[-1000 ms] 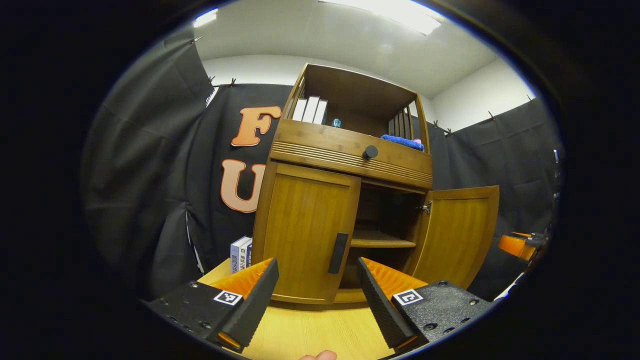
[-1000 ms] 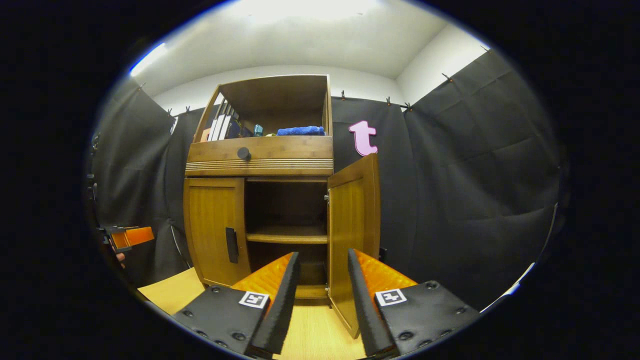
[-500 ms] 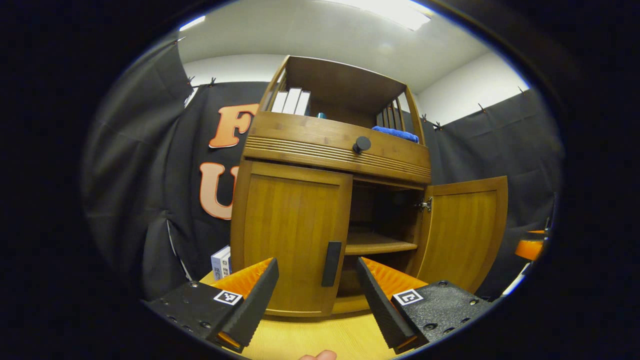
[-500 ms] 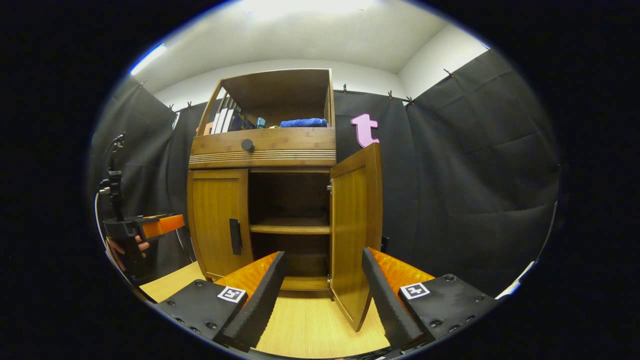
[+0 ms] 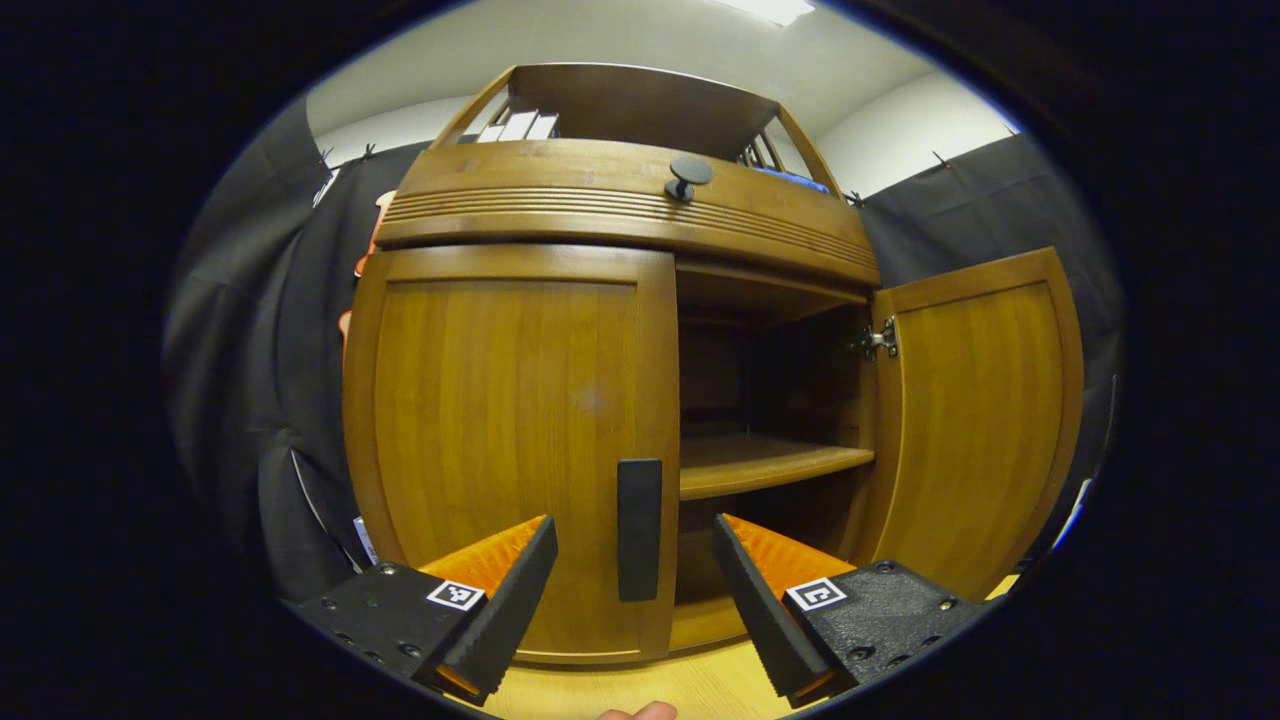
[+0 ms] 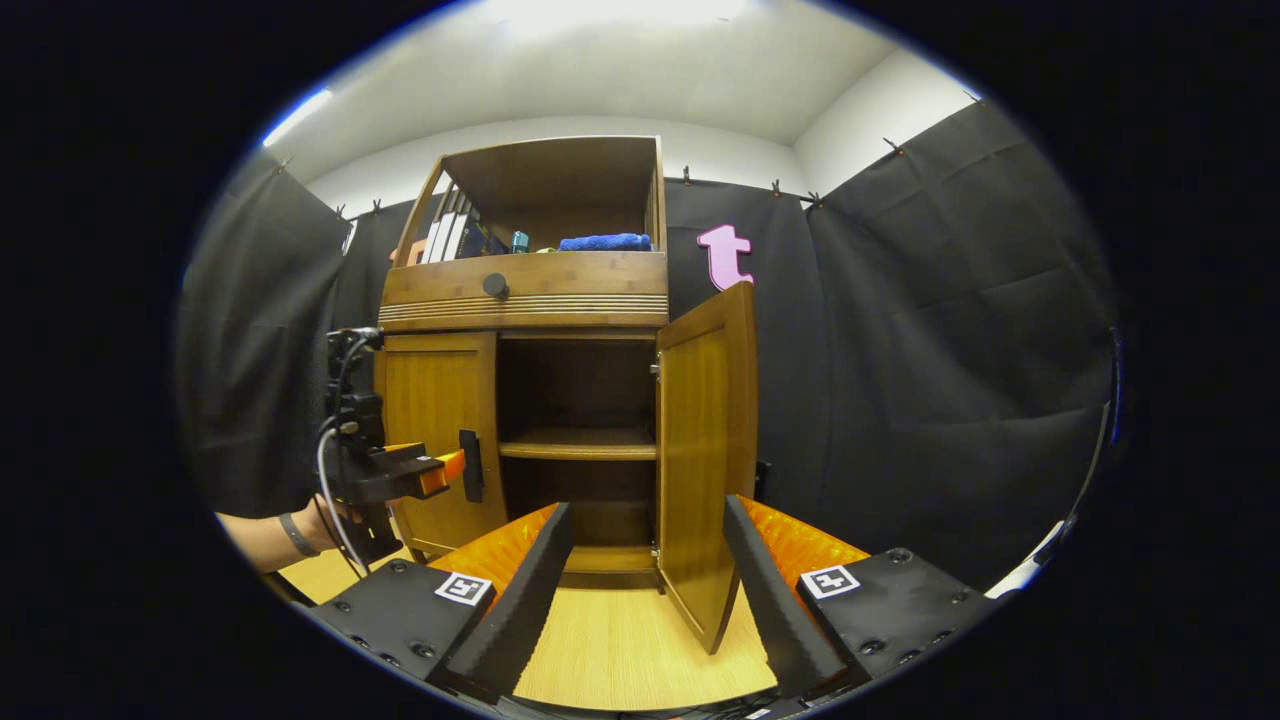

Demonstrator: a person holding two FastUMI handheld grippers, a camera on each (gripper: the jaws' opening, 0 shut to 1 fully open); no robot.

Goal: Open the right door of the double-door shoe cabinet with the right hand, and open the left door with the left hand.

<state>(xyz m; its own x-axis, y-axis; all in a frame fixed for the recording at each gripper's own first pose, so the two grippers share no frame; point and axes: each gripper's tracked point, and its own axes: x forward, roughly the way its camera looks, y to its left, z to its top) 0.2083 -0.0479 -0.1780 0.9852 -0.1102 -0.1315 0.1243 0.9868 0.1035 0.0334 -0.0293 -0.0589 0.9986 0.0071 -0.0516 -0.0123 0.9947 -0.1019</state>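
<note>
Closing in over the last second, the left tongs (image 5: 633, 590), fingers apart, straddled the handle (image 5: 639, 528) of the shut left door (image 5: 510, 420). Right door (image 6: 705, 440) stood open; right tongs (image 6: 645, 590) hung apart, empty.

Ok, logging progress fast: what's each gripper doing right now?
Left gripper: open, holding nothing, fingers either side of the left door handle.
Right gripper: open, holding nothing.

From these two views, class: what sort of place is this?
Probably a staged recording booth, not a home: black cloth walls clipped up around a wooden shoe cabinet on a tabletop, with a person's hand-held left gripper at the closed door's handle.
</note>
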